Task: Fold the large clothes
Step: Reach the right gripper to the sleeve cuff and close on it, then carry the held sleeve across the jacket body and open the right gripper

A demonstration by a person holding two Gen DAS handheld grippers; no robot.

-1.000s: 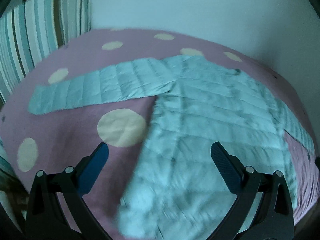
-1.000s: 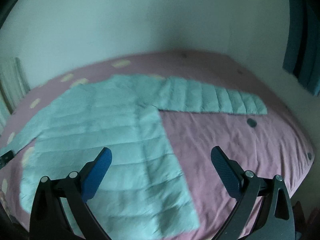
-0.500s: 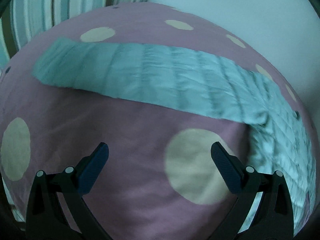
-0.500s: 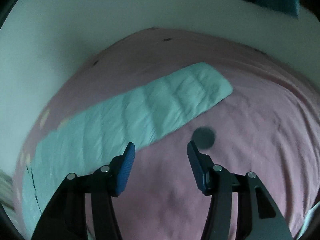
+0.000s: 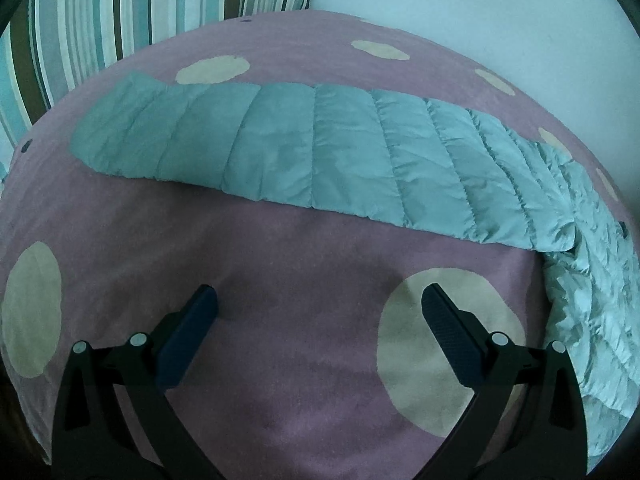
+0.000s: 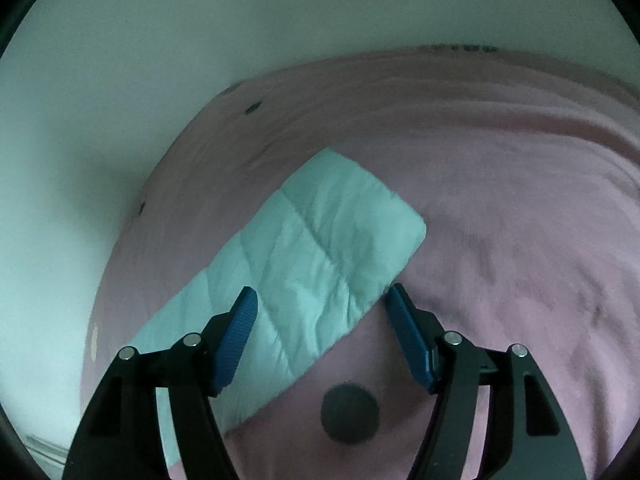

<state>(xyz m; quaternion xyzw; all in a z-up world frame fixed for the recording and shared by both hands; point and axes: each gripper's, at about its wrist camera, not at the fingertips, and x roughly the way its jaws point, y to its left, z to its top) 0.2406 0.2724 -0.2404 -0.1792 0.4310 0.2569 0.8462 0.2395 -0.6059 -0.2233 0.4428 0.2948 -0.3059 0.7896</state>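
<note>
Here both tongs, left and right, gape wide and empty over the pale-green quilted jacket's sleeves, spread flat on the pink spotted bed, presumably for folding inward.

Left gripper: jaws wide apart, bare bedspread between them and ahead, up to near edge of quilted sleeve. Striped pillow blocks far left corner; wall closes off far side. Jacket body bunches up at right (uneven, raised folds). Right gripper: jaws apart, sleeve cuff between fingertips; open bedspread at right.
</note>
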